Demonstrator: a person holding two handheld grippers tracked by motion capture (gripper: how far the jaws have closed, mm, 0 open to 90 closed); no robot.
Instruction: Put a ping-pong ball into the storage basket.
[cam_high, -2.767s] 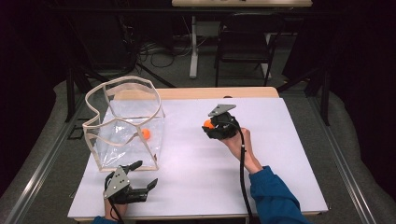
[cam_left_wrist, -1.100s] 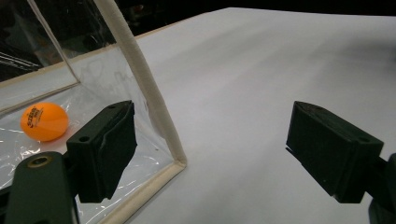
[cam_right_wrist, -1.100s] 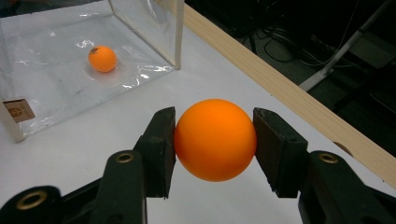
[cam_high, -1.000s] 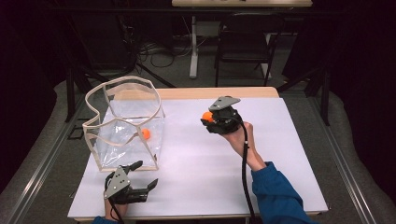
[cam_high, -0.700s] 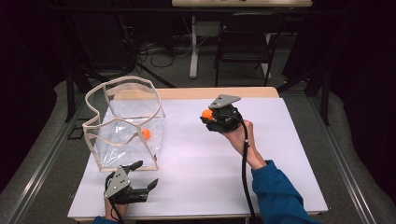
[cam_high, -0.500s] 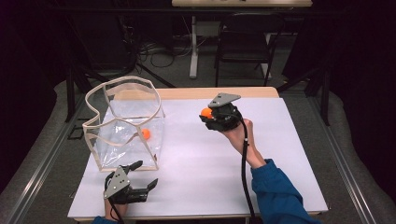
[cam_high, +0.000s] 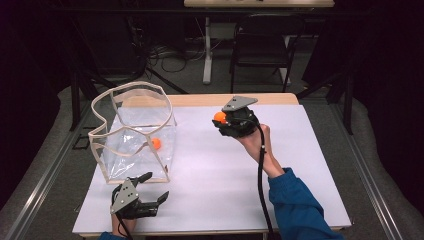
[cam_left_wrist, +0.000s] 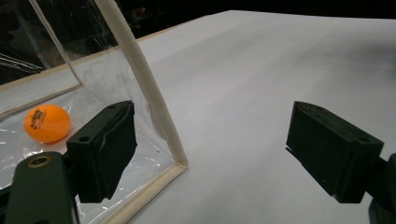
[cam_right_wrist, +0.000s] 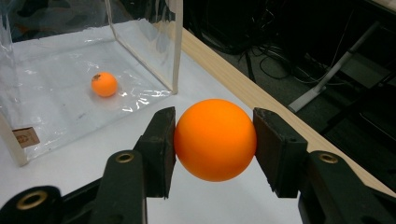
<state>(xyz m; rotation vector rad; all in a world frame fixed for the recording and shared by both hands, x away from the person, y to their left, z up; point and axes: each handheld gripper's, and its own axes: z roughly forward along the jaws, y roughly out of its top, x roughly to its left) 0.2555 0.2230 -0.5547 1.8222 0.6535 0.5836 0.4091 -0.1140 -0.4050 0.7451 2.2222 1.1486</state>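
My right gripper is raised over the middle-back of the white table and shut on an orange ball, both pads pressed on its sides. A second orange ball lies inside the clear plastic bag with a cream rim at the table's left. My left gripper rests open near the front edge, just by the bag's front corner, with nothing between its pads.
The white table has a wooden strip along its back edge. A dark chair and a table leg with cables stand behind on the floor. Metal rails flank the table.
The right gripper with its orange ball has crept a little toward the back and left, rising slightly. The left gripper and the bag have stayed put.
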